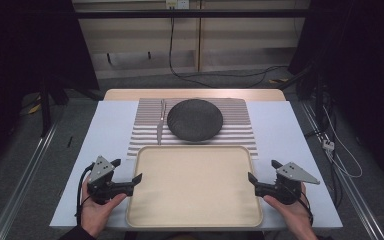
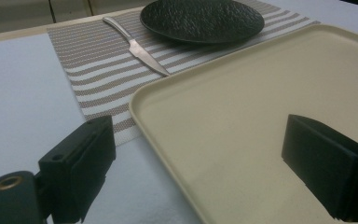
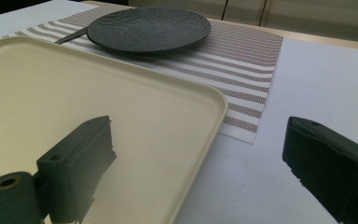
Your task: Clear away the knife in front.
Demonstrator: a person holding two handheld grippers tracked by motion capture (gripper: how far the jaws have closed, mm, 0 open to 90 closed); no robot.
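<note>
Flanking 1 tray [image 1: 195, 185], 2 spread tools — left tool [image 1: 128, 175], right tool [image 1: 262, 174] — beyond: 1 plate [image 1: 195, 119], 1 knife [image 1: 160, 122].

Even, soft light falls on the table [image 1: 280, 130]; around the table the room is dark. In both gripper views the near black jaws are blurred; shadows are faint.
</note>
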